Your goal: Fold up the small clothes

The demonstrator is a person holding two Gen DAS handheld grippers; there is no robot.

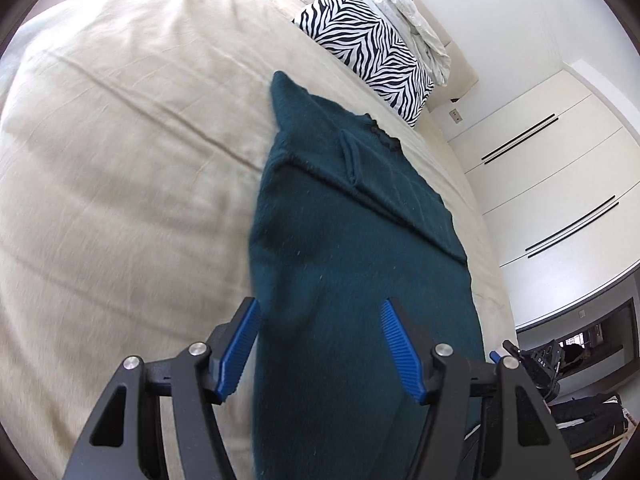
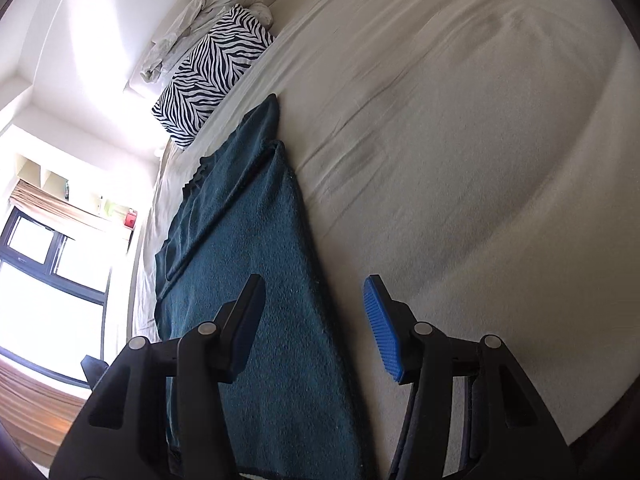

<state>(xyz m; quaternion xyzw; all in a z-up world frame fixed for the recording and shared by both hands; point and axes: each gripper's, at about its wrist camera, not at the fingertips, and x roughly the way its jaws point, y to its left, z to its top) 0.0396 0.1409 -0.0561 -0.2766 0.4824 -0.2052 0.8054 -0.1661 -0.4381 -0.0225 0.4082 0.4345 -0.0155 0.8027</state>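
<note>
Here both grippers, left (image 1: 320, 308) and right (image 2: 316, 288), hover wide over the seemingly untouched teal sweater (image 1: 352, 240).

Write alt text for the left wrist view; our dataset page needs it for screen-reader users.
A dark teal knit sweater lies flat on a beige bedspread, with the open left gripper poised over its near end. A zebra-print pillow sits at the head of the bed, white wardrobe doors to the right.

Dark teal knit garment (image 1: 340, 240) on a beige bed sheet (image 1: 120, 160). Black-and-white zebra stripes on the pillow (image 1: 368, 52). Black left claw (image 1: 320, 344) and right claw (image 2: 316, 320), both blue-padded. White wardrobe doors (image 1: 552, 168).
</note>
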